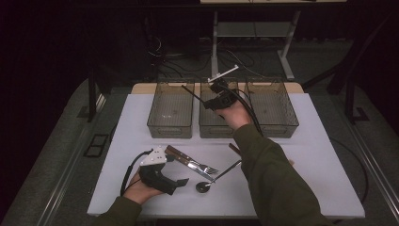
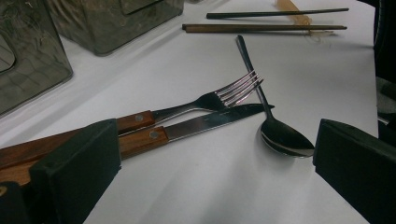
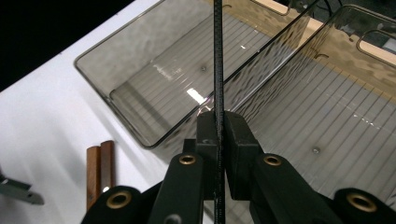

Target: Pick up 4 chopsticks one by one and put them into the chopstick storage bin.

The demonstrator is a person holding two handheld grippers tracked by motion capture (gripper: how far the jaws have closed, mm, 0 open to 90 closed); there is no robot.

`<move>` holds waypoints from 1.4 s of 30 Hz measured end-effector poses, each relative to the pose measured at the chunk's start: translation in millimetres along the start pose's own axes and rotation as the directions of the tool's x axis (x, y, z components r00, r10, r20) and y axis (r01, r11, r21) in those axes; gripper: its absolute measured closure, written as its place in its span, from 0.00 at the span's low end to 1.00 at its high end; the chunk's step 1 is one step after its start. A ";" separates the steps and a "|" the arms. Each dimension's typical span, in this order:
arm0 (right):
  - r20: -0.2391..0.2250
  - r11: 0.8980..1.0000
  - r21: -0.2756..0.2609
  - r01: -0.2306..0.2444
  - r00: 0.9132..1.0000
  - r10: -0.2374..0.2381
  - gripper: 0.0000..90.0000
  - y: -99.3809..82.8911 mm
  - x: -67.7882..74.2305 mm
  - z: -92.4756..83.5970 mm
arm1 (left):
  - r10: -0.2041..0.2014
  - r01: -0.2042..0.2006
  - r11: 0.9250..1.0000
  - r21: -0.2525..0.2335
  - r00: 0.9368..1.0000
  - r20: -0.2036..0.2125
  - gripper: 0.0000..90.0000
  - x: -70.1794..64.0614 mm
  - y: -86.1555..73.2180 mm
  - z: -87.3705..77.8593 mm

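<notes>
Black chopstick pinched in right gripper, carried above middle bin, tip toward left bin. Step: sorting into bin. Next: pick bin, lower, release. Left gripper wide, empty, resting by fork.
</notes>
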State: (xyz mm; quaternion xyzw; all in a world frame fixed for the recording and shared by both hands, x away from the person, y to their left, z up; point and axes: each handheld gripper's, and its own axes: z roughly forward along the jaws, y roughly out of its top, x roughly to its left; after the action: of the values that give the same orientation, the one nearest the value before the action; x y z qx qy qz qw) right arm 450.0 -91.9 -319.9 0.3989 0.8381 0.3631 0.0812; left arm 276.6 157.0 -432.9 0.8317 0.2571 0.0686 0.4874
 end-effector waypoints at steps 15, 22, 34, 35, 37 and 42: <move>0.015 0.999 0.021 -0.040 0.999 0.040 0.95 31.7 0.2 38.6 | 0.001 -0.001 1.000 0.002 1.000 0.014 0.00 -0.6 1.1 -0.1; 0.027 0.998 0.045 -0.042 0.999 0.041 0.95 43.9 6.1 59.3 | 0.002 -0.002 1.000 -0.009 1.000 0.014 0.00 0.0 1.5 -0.2; 0.041 0.996 0.072 -0.053 0.998 0.050 0.95 57.3 13.9 86.7 | 0.005 -0.005 1.000 0.001 1.000 0.021 0.00 -2.3 1.8 -1.0; 0.046 0.995 0.080 -0.059 0.997 0.055 0.95 58.6 15.7 92.2 | 0.004 -0.004 1.000 -0.002 1.000 0.021 0.00 -2.5 1.6 -0.6; 0.056 0.994 0.096 -0.047 0.998 0.042 0.95 59.2 17.4 99.0 | 0.003 -0.003 1.000 0.001 1.000 0.020 0.00 -2.5 1.7 -0.4; 0.054 0.992 0.110 -0.062 0.997 0.056 0.95 59.6 19.1 110.9 | 0.005 -0.005 1.000 0.003 1.000 0.022 0.00 -3.5 2.0 -0.4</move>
State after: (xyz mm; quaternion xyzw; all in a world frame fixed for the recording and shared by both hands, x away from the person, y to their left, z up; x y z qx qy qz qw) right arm 520.8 7.2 -357.0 0.4367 0.8424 0.3080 0.0693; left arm 274.2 154.7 -430.5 0.8337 0.2496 0.0603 0.4889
